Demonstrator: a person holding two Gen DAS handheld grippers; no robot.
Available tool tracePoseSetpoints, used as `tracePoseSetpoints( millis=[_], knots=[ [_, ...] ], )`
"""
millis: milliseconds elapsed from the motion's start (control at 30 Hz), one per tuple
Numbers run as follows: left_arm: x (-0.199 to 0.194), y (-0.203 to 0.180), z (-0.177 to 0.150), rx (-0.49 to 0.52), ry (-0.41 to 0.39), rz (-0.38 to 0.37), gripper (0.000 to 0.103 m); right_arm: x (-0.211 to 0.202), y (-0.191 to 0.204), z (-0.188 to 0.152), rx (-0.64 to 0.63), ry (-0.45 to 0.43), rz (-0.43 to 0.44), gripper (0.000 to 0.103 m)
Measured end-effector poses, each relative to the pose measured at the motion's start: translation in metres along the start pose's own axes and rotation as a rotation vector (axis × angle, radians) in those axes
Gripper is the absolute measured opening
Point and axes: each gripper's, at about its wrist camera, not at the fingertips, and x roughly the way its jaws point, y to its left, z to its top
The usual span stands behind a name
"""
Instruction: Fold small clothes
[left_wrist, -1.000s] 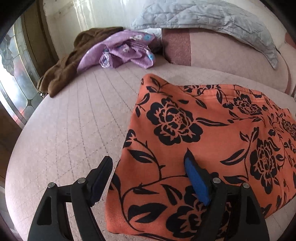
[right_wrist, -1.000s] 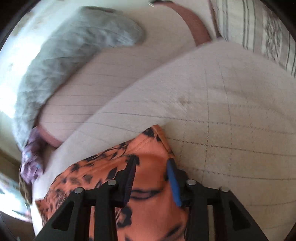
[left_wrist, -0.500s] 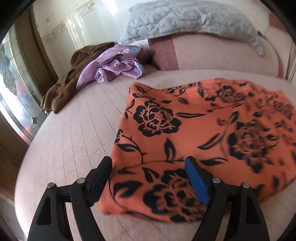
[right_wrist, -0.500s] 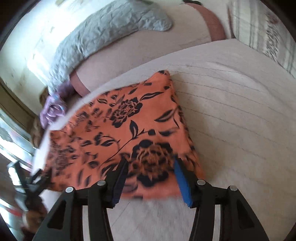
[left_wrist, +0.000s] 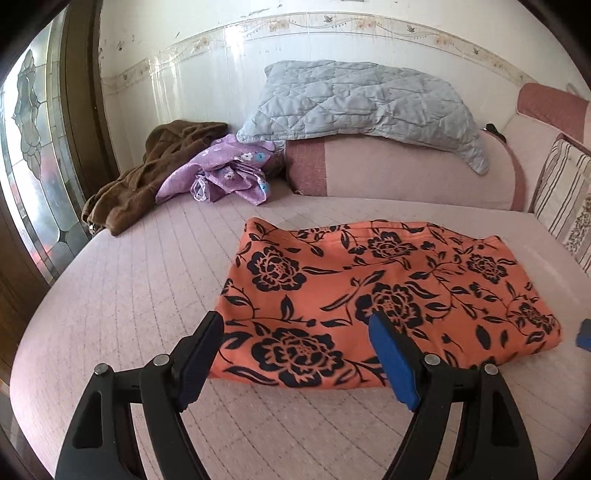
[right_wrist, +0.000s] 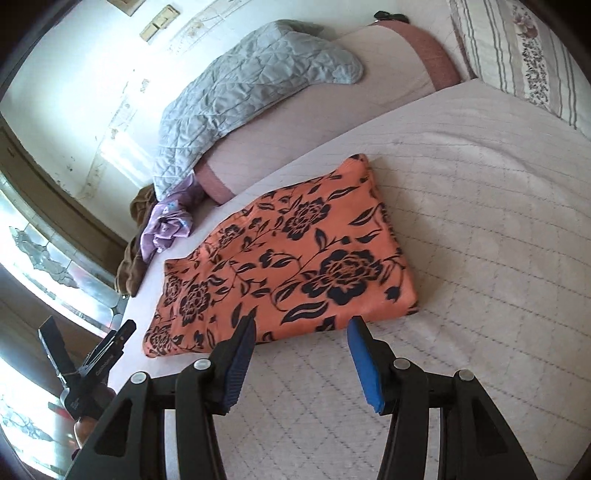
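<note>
The orange cloth with black flowers (left_wrist: 388, 291) lies folded flat on the pink bed (left_wrist: 129, 295). It sits just in front of both grippers.

The left gripper (left_wrist: 297, 354) is held above the bed. Its jaws stand wide apart and hold nothing. The near left corner of the cloth shows between its two fingers, but the pads do not touch it.

The right gripper (right_wrist: 301, 360) is held above the bed too. Its jaws have just been opening. Now they stand partly apart, with nothing between them but the bed cover. The near edge of the cloth (right_wrist: 284, 254) lies just past its tips.

Far ahead of the left gripper, a grey quilt (left_wrist: 362, 107) rests on a pink bolster (left_wrist: 406, 173). To the left of that lie a purple cloth (left_wrist: 221, 173) and a brown cloth (left_wrist: 147, 181) in a heap. A striped pillow (left_wrist: 565, 199) is off to the right
</note>
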Motion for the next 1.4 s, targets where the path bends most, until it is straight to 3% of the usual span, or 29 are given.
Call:
tracePoseSetpoints(
  millis=[400, 500, 633, 700, 767, 833, 933, 1100, 1233, 1400],
  knots=[
    [0.03, -0.004, -0.009, 0.02, 0.079, 0.022, 0.081, 0.051, 0.015, -0.001, 0.002, 0.099, 0.088, 0.059],
    [0.044, -0.006, -0.013, 0.023, 0.129, 0.027, 0.081, 0.06, 0.025, 0.002, -0.044, 0.079, 0.095, 0.059],
    [0.068, -0.002, -0.02, 0.009, 0.209, 0.065, 0.082, 0.071, 0.016, 0.013, -0.014, 0.04, 0.07, 0.059],
    [0.082, 0.0, -0.023, 0.004, 0.235, 0.092, 0.09, 0.077, 0.002, 0.019, 0.037, 0.029, 0.034, 0.057],
    [0.092, -0.003, -0.025, 0.025, 0.227, 0.143, 0.098, 0.088, -0.014, 0.022, 0.096, 0.047, 0.023, 0.057],
    [0.093, -0.006, -0.025, 0.053, 0.223, 0.164, 0.098, 0.095, -0.019, 0.022, 0.118, 0.065, 0.035, 0.057],
    [0.072, -0.003, -0.025, 0.042, 0.207, 0.137, 0.098, 0.087, -0.01, 0.021, 0.081, 0.06, 0.029, 0.057],
    [0.039, 0.001, -0.028, 0.041, 0.158, 0.119, 0.098, 0.064, 0.003, 0.005, 0.076, 0.069, 0.105, 0.059],
    [0.043, 0.002, -0.025, 0.037, 0.16, 0.141, 0.098, 0.055, 0.024, 0.001, -0.032, 0.023, 0.07, 0.059],
    [0.052, 0.008, -0.026, 0.031, 0.174, 0.154, 0.098, 0.074, 0.021, 0.01, 0.008, 0.042, 0.058, 0.059]
  ],
)
